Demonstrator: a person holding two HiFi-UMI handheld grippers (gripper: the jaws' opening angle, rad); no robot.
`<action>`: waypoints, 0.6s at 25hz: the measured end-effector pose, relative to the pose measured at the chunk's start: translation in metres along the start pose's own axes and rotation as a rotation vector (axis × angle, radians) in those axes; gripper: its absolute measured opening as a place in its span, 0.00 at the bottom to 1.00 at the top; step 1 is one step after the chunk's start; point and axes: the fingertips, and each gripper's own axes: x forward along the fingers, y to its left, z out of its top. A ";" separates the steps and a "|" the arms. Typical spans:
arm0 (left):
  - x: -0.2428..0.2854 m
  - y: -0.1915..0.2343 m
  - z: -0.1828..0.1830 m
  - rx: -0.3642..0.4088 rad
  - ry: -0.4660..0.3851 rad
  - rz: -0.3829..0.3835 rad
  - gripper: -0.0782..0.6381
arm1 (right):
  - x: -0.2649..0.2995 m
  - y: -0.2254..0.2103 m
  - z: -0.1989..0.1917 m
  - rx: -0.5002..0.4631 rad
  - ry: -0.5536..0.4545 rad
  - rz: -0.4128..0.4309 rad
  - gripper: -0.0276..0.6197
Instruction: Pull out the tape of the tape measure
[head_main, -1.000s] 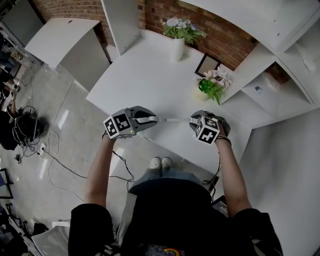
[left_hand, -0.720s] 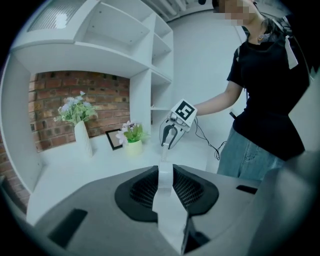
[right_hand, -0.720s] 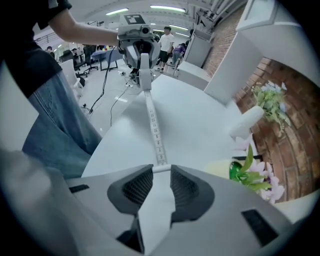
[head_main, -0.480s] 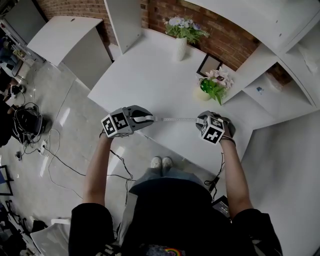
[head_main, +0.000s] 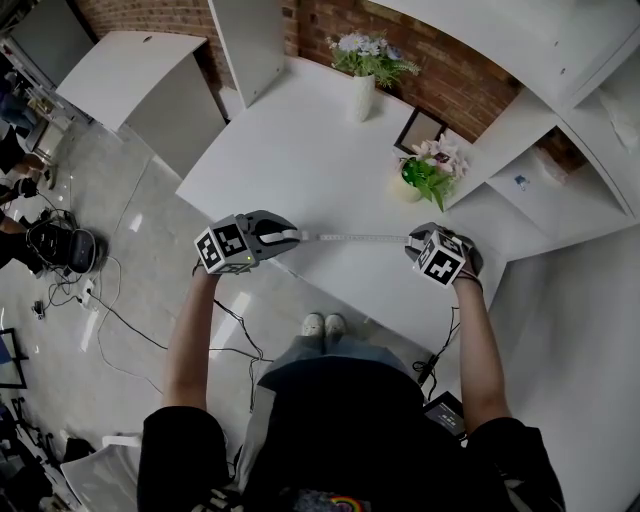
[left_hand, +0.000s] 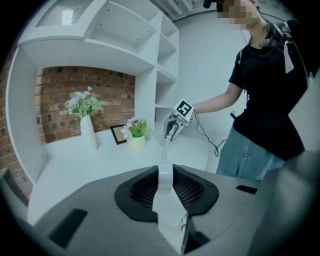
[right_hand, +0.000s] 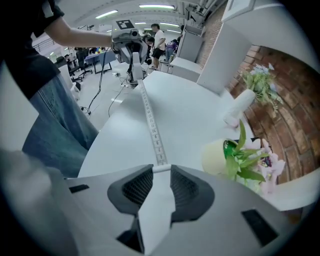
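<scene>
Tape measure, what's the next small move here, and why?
Probably ease the right gripper a little to the right, away from the left gripper, with the left held steady. The left is clamped on the white case, the right pinches the tape at its end, and the tape runs straight between them over the table, so it looks ready to come out more.

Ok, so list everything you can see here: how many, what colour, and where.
table: one, white, under both grippers
second table: one, white, far left
vase of flowers: one, white, table's far edge
picture frame: one, black, by the brick wall
potted plant: one, pale yellow pot, near the frame
tape measure: one, white, in the left gripper
tape: one, white, stretched between grippers
cables: several, dark, floor
left gripper: grey, clamping the case
right gripper: grey, pinching the tape's end
</scene>
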 end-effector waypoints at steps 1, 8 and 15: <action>0.001 0.000 0.001 0.005 0.004 0.001 0.23 | 0.000 -0.001 0.000 -0.001 0.002 -0.001 0.20; 0.010 0.007 -0.004 0.029 0.053 -0.007 0.23 | 0.009 0.000 0.002 -0.023 0.014 0.005 0.21; 0.027 0.017 -0.013 0.046 0.134 -0.043 0.23 | 0.027 -0.005 0.014 -0.019 -0.013 0.039 0.21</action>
